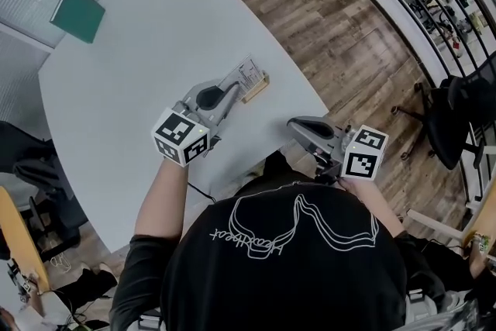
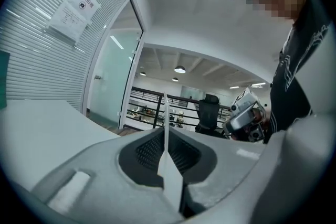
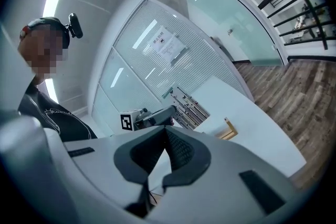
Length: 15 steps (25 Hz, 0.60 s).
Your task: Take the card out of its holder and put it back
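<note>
My left gripper (image 1: 235,87) pinches the card (image 1: 249,75) tight, its jaws almost together on the thin edge. The card stands up on its side, held just above the little wooden holder (image 1: 258,90) on the white table (image 1: 139,89). I think the card is out of the slot, so the next job is to put it back. The slot lies right under the card, a bit ahead of my left jaws. Its long way looks to run about the same way as the card. My right gripper (image 1: 298,126) is farther off, near my body, with its jaws together and nothing in them. A green folder (image 1: 77,12) lies far away near the table's corner. I see nothing in the way down.
</note>
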{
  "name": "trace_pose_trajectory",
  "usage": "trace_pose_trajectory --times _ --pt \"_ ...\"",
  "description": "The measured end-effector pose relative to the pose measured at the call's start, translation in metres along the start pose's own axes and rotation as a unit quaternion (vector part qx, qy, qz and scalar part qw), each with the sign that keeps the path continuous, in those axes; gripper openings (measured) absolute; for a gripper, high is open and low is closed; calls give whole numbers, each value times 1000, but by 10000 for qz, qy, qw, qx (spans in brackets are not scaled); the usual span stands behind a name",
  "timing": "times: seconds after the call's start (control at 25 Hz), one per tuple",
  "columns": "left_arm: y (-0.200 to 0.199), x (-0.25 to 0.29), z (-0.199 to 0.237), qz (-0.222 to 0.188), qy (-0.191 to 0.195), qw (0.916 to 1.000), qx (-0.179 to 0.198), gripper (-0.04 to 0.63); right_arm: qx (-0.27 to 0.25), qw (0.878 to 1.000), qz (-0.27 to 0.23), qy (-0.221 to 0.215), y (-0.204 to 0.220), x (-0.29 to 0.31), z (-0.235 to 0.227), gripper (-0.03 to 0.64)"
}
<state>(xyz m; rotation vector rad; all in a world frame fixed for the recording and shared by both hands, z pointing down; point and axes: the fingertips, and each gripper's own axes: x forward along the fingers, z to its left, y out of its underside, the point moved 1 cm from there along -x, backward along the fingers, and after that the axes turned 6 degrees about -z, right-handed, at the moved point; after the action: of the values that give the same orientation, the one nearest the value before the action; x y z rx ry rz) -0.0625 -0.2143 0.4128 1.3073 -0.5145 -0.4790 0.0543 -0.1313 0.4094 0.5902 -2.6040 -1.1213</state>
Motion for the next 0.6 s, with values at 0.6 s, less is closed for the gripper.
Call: trace_pose_trajectory --times 0.6 --pt "-15 -75 -64 -22 -363 9939 -1042 26 -86 9996 -63 -258 27 14 42 9"
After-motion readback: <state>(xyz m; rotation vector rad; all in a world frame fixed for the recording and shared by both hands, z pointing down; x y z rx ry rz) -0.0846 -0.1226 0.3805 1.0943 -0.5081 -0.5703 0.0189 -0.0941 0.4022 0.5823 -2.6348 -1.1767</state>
